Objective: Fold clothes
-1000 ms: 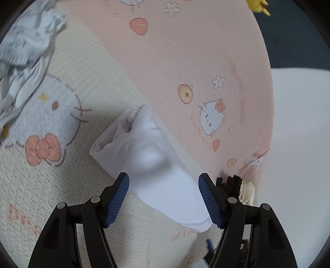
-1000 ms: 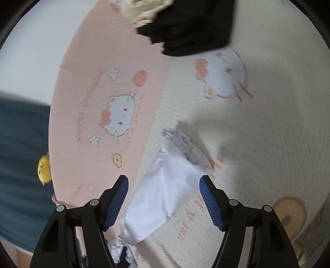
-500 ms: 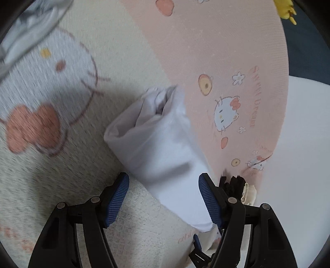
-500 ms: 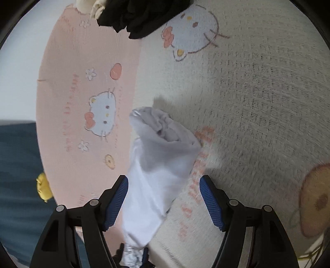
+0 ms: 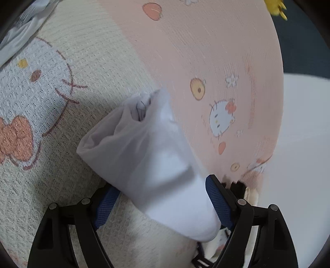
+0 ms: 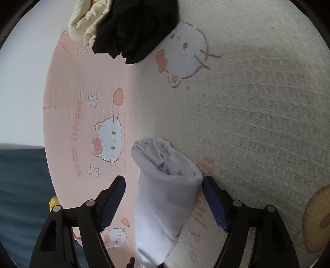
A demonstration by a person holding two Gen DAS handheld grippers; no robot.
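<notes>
A white garment (image 5: 144, 154), folded into a thick roll, lies on the cartoon-cat blanket (image 5: 82, 61) across the border between its cream and pink parts. My left gripper (image 5: 162, 204) straddles one end; its jaws are opening and the roll lies loose between them, hiding part of the left pad. From the other end, my right gripper (image 6: 165, 203) straddles the same white garment (image 6: 169, 185). Its jaws are also opening, with a gap at the left pad and the right pad just beside the cloth.
A black garment (image 6: 134, 31) and a cream one (image 6: 86, 22) are heaped at the blanket's far edge. A grey-white patterned garment (image 5: 22, 26) lies at the other end. A yellow toy (image 5: 276, 6) sits on a dark blue surface (image 6: 20, 185) beside the blanket.
Both grippers have sunk closer to the blanket and their jaws have spread wider. The white roll now fills more of each view, lying between the pads.
</notes>
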